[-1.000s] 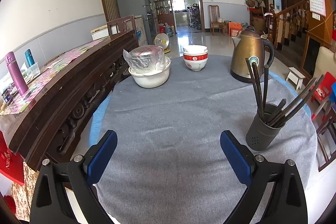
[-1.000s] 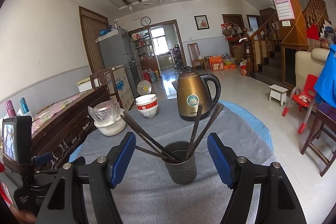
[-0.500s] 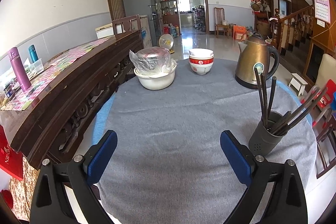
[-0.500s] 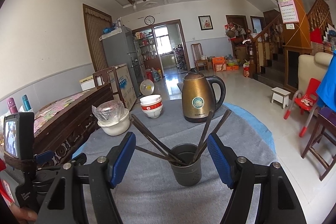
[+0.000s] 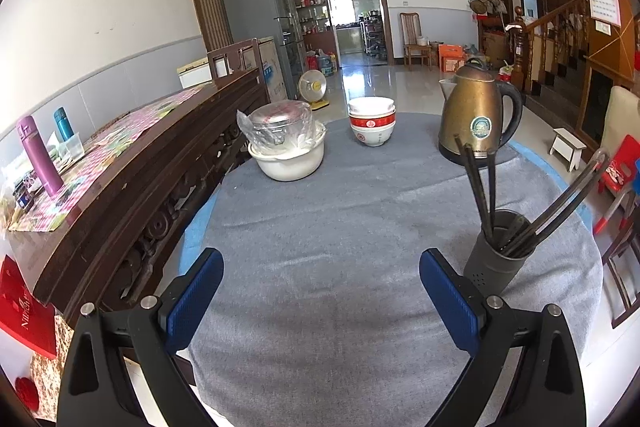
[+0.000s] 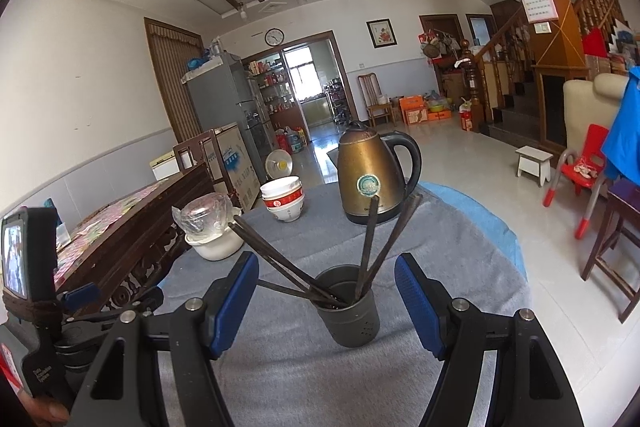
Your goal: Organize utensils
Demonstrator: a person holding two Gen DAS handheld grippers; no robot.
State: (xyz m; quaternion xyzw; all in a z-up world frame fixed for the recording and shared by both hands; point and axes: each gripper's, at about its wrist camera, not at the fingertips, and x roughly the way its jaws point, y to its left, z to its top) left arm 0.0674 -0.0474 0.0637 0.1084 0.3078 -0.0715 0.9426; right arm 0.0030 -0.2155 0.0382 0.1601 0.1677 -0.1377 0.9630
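Observation:
A dark grey utensil holder [image 6: 349, 307] stands on the grey tablecloth [image 6: 304, 379], with several dark chopsticks [image 6: 280, 265] leaning out of it to both sides. My right gripper [image 6: 326, 297] is open, its blue pads set on either side of the holder and apart from it. In the left wrist view the same holder [image 5: 498, 255] stands to the right, just past the right pad, chopsticks [image 5: 478, 183] fanning upward. My left gripper [image 5: 320, 297] is open over bare cloth with nothing between its fingers.
Toward the back of the round table stand a brass kettle [image 5: 476, 119], stacked red-and-white bowls [image 5: 372, 125] and a white pot with a bagged lid [image 5: 286, 147]. A dark wooden sideboard [image 5: 132, 163] runs along the left. Chairs and a stool [image 6: 532, 163] stand on the right.
Both views have tilted slightly upward, so the table objects sit lower in the frames. The holder and chopsticks have not moved, and both grippers stay open.

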